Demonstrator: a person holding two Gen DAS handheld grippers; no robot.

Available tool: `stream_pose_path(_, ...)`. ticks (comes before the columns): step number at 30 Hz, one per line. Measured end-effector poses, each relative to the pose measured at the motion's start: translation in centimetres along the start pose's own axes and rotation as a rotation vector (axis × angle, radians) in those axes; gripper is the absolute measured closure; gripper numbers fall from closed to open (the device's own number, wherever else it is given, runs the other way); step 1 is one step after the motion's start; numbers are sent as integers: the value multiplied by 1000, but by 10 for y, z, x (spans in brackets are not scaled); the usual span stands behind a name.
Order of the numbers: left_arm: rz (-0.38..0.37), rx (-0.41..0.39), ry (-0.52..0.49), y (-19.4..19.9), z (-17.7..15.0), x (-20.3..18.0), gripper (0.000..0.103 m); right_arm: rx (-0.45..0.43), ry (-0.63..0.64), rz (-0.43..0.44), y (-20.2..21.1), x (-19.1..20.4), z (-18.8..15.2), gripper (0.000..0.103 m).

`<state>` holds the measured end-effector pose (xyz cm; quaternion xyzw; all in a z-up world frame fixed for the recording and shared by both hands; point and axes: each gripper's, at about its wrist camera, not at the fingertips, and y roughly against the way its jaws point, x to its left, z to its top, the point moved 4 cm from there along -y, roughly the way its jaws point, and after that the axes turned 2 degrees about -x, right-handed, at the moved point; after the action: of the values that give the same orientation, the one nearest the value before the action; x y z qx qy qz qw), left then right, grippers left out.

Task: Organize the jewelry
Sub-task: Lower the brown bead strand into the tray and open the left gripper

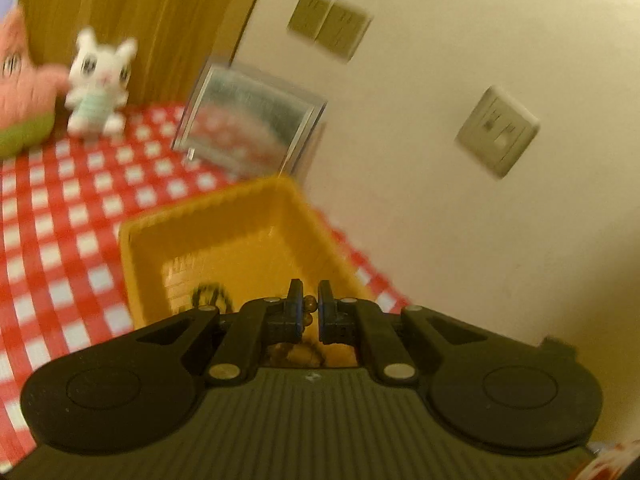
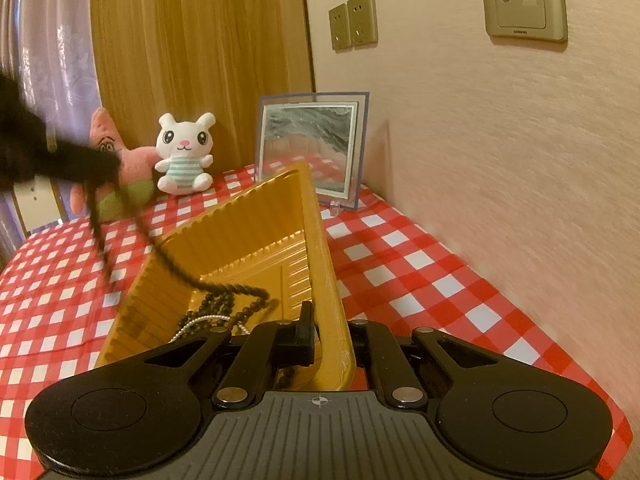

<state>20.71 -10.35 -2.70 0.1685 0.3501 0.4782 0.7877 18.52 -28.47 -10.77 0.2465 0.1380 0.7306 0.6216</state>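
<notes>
A yellow ribbed plastic tray [image 1: 224,236] stands on the red-and-white checked table. My left gripper [image 1: 309,308] is shut on an amber bead strand [image 1: 309,310] above the tray's near end. In the right wrist view my right gripper [image 2: 330,336] is shut on the tray's right rim [image 2: 324,264]. The tray holds dark bead necklaces [image 2: 228,300] and a silver chain [image 2: 200,322]. The left gripper [image 2: 96,168] shows blurred at the left, with a dark bead strand [image 2: 160,248] hanging from it into the tray.
A white bunny plush [image 2: 184,156] and a pink star plush [image 2: 124,164] sit at the back by a wooden panel. A framed picture [image 2: 312,148] stands against the wall on the right. Wall sockets [image 2: 354,20] are above it.
</notes>
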Motion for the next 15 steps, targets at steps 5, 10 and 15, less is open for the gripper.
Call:
stream_pose_path(5,10,54,29,-12,-14,11,97,1,-2,-1,0,-1,0,97)
stream_pose_path(10,-15,68,25,-23,-14,6,97,1,-3,0,0,-1,-1,97)
stream_pose_path(15,40,96,3,-37,-21,6,95,3,-2,1,0,-1,-2,97)
